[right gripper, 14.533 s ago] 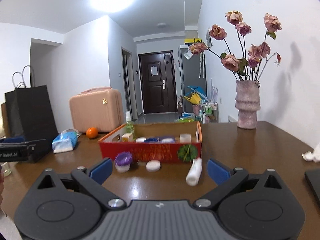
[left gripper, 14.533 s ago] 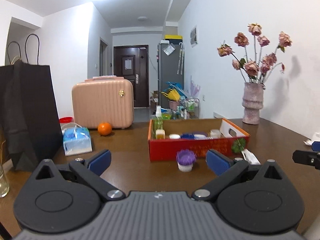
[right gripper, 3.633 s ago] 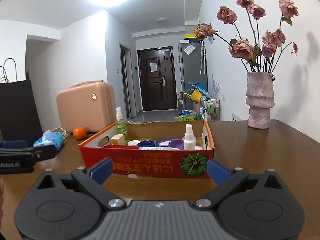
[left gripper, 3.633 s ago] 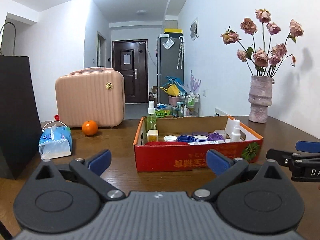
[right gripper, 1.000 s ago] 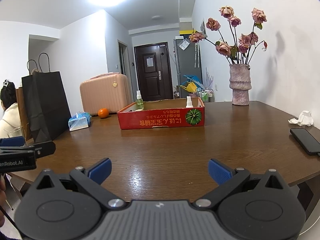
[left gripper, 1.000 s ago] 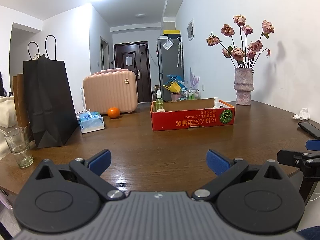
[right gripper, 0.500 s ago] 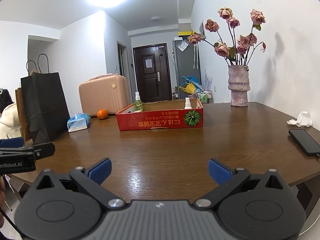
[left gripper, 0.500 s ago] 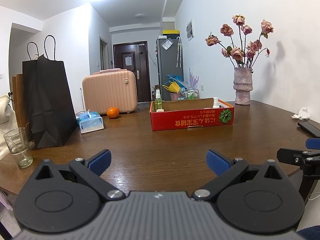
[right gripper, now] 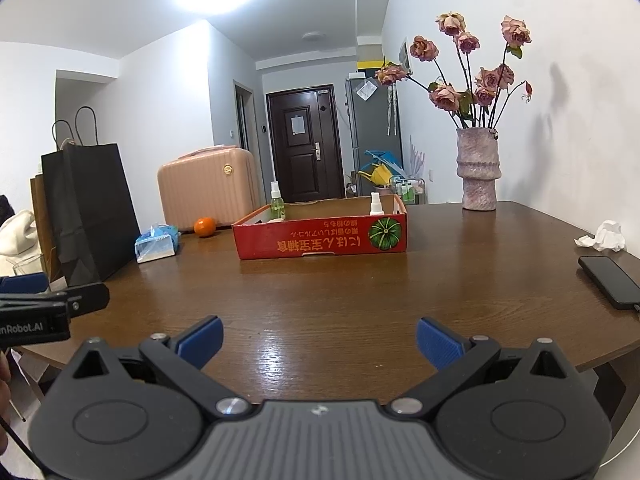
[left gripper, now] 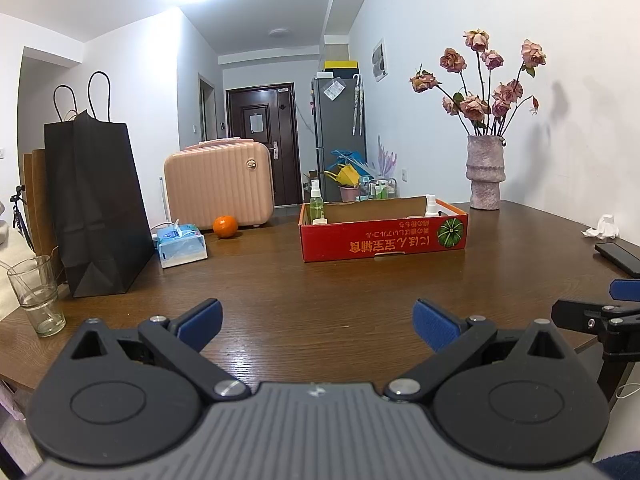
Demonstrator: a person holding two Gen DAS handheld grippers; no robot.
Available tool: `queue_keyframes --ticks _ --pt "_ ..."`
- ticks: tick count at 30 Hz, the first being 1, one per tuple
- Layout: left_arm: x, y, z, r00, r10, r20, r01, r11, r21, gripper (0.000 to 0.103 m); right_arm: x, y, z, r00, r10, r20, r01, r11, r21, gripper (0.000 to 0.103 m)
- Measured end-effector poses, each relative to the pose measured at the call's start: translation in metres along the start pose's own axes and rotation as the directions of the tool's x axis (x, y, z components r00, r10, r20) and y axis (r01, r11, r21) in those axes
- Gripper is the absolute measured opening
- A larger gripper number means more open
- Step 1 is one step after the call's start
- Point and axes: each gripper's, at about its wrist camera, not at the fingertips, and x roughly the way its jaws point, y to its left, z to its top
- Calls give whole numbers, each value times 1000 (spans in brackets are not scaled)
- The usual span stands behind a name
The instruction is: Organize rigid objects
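While both tongs (left gripper: 316, 322) (right gripper: 319, 340) gape empty, red box (left gripper: 383, 236) contents mostly hidden behind its wall.

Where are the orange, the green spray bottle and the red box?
orange (left gripper: 225, 227): left wrist view, on the middle of its peel.
green spray bottle (left gripper: 316, 206): left wrist view, on its green body, in the box's left back corner.
red box (right gripper: 320, 245): right wrist view, on its printed front wall.

White walls, dark door (left gripper: 260, 144), wooden table (left gripper: 320, 292), perhaps a fridge (left gripper: 338, 136).
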Motion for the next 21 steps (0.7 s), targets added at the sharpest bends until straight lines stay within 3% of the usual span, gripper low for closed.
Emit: queue_keyframes --ticks 21 --pt "-1 -1 1 1000 -24 5 24 1000 1 103 0 -1 -1 1000 -4 5 4 1000 9 103"
